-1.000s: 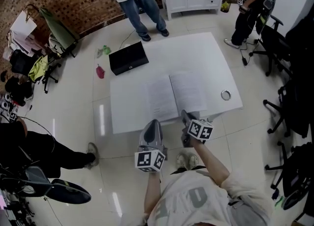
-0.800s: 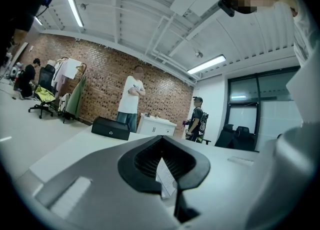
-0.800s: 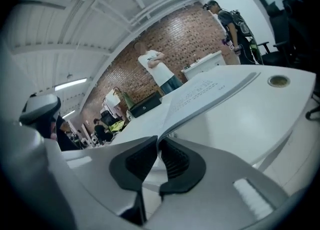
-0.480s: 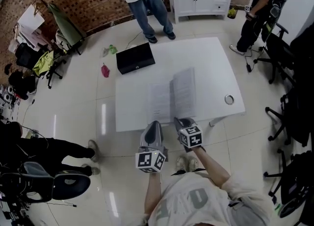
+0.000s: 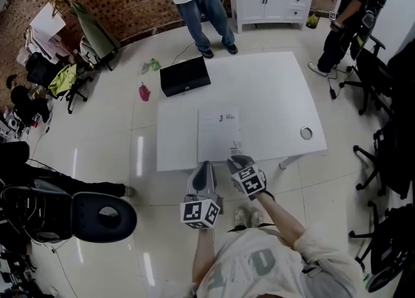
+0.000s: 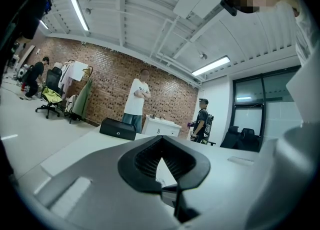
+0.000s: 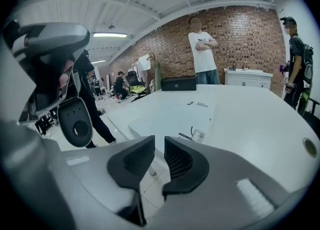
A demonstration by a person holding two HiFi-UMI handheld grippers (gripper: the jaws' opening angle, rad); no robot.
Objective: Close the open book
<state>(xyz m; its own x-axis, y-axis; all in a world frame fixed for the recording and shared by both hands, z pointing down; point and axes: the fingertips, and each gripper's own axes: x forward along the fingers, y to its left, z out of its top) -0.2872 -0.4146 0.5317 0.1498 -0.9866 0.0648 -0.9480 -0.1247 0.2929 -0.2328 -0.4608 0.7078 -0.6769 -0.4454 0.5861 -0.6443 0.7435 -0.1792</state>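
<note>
closed book lies flat near the table front edge. right hand-held gripper, at the book's near corner: jaws just opening, slightly apart, empty. left hand-held gripper: closed, empty.

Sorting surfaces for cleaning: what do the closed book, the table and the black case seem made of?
Book: paper, matte white cover with small dark print. Table: smooth white top with faint sheen, probably laminate or painted board. Black case: matte black, boxy, likely plastic or fabric-covered; unclear.
</note>
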